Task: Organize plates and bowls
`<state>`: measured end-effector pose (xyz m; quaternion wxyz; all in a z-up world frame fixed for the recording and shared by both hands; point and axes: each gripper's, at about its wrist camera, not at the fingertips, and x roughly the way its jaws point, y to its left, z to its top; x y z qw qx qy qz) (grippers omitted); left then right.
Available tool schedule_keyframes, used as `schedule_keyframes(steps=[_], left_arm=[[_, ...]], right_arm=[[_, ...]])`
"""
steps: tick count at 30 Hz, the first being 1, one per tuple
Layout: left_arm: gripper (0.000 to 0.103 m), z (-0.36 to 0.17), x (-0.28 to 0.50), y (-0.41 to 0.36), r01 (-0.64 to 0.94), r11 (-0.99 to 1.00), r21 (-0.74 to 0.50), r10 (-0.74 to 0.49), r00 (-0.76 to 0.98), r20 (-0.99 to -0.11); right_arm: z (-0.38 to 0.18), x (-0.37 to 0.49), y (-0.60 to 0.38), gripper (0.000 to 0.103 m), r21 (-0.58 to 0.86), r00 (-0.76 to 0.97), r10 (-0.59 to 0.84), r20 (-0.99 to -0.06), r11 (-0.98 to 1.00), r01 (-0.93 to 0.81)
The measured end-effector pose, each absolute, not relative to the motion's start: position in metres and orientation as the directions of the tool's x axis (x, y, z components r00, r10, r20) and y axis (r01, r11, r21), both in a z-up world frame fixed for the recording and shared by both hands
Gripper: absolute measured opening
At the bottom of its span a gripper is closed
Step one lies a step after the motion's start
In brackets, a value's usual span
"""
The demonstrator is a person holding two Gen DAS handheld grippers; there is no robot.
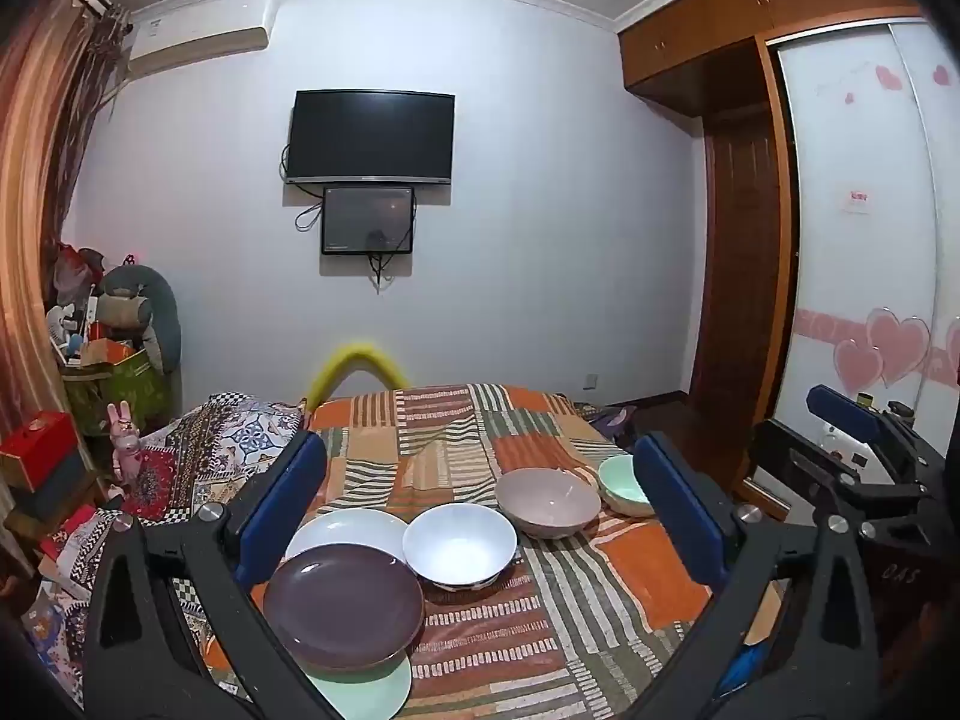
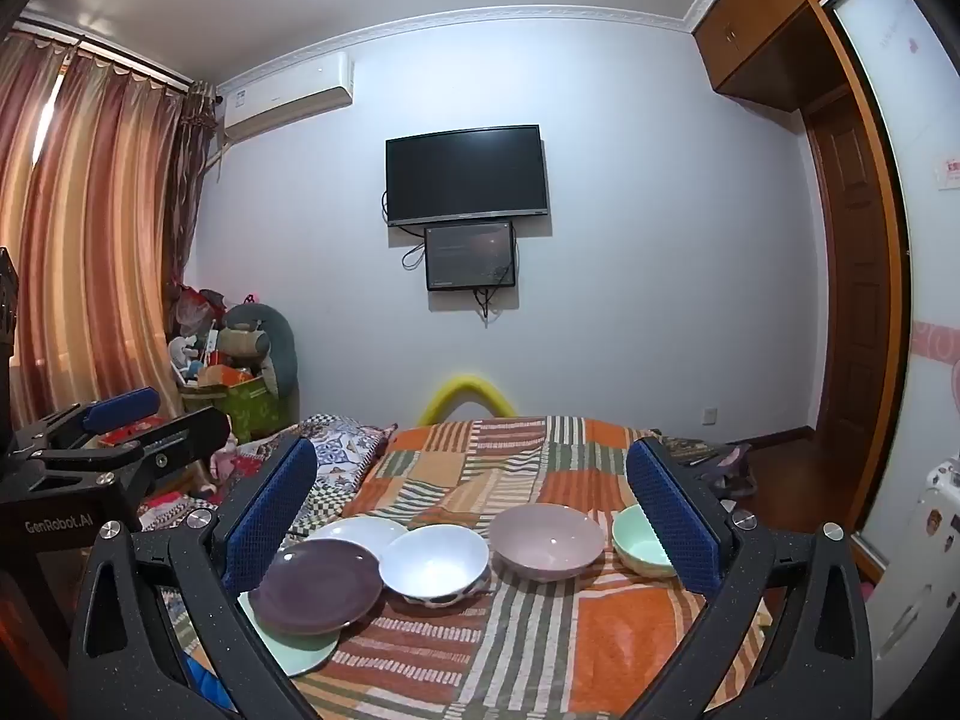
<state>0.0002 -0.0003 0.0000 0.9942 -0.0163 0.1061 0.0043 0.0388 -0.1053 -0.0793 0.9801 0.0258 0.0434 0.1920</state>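
Now, step: nothing grasped yet; plates and bowls lie spread on the bed [image 1: 540, 612].
Fingers: left gripper [image 1: 480, 510] and right gripper [image 2: 474, 516] both fully spread, empty.
Next: probably stack the purple plate [image 1: 343, 603] with the others near the bed's left edge.

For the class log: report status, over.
Left gripper and right gripper open, empty. Purple plate overlaps white plate and green plate; three bowls loose. Nothing in the way.

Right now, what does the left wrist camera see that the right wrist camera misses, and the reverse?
Only the left view shows the pink hearts on the wardrobe door and the red box. Only the right view shows the wide striped curtains. Both show the purple plate, white bowl, mauve bowl, green bowl, the TV and open tongs.
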Motion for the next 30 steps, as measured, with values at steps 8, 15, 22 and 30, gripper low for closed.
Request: schedule_keyframes(steps=[8, 15, 22, 30], left_arm=[[0.103, 0.000, 0.016, -0.006, -0.027, 0.998, -0.049, 0.016, 0.977, -0.211], [0.103, 0.000, 0.004, -0.004, -0.012, 0.999, -0.036, 0.005, 0.979, -0.202], [0.103, -0.002, 0.005, -0.002, -0.008, 0.999, -0.040, -0.001, 0.979, -0.202], [0.103, -0.002, 0.007, 0.001, -0.015, 0.999, -0.045, 0.005, 0.979, -0.205]], right_arm=[[-0.078, 0.038, -0.106, 0.103, 0.072, 0.920, 0.384, -0.076, 0.923, -0.379], [-0.078, 0.040, -0.108, 0.103, 0.078, 0.922, 0.379, -0.076, 0.924, -0.373], [-0.076, 0.039, -0.106, 0.103, 0.080, 0.922, 0.379, -0.075, 0.924, -0.373], [-0.074, 0.037, -0.109, 0.103, 0.083, 0.922, 0.379, -0.075, 0.924, -0.373]])
